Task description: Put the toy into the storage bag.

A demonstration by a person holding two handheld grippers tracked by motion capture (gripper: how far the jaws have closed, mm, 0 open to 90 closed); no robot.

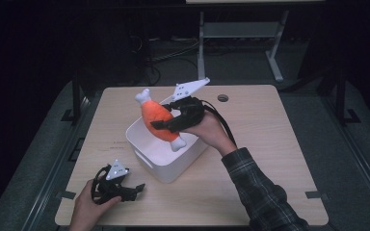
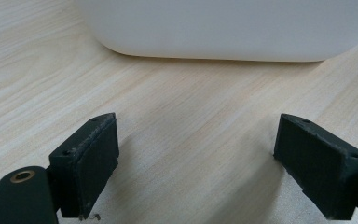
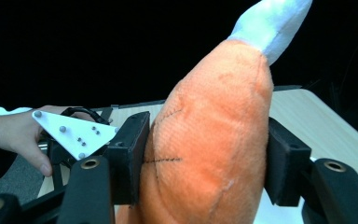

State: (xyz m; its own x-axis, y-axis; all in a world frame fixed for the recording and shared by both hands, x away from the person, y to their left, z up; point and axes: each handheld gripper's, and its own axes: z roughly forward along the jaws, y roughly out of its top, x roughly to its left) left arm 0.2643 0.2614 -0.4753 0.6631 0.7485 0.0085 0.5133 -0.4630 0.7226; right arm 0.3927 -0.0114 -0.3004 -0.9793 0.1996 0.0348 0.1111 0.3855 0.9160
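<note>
An orange plush drumstick toy [image 1: 159, 121] with white ends hangs tilted over the white bin [image 1: 142, 142] at the table's middle. My right gripper [image 1: 160, 123] is shut on the toy's orange body [image 3: 209, 140], both pads pressed into its sides. Low on the table's front left, my left gripper [image 1: 137, 188] rests open with nothing between its jaws. Its own view has the wide-apart gripper [image 2: 196, 158] facing the bin's white wall [image 2: 233, 28] across bare wood.
The wooden table [image 1: 270, 134] has a small round hole [image 1: 223, 98] at its back edge. A metal table leg frame [image 1: 274, 62] and cables lie on the dark floor behind. Bare wood stretches right of the bin.
</note>
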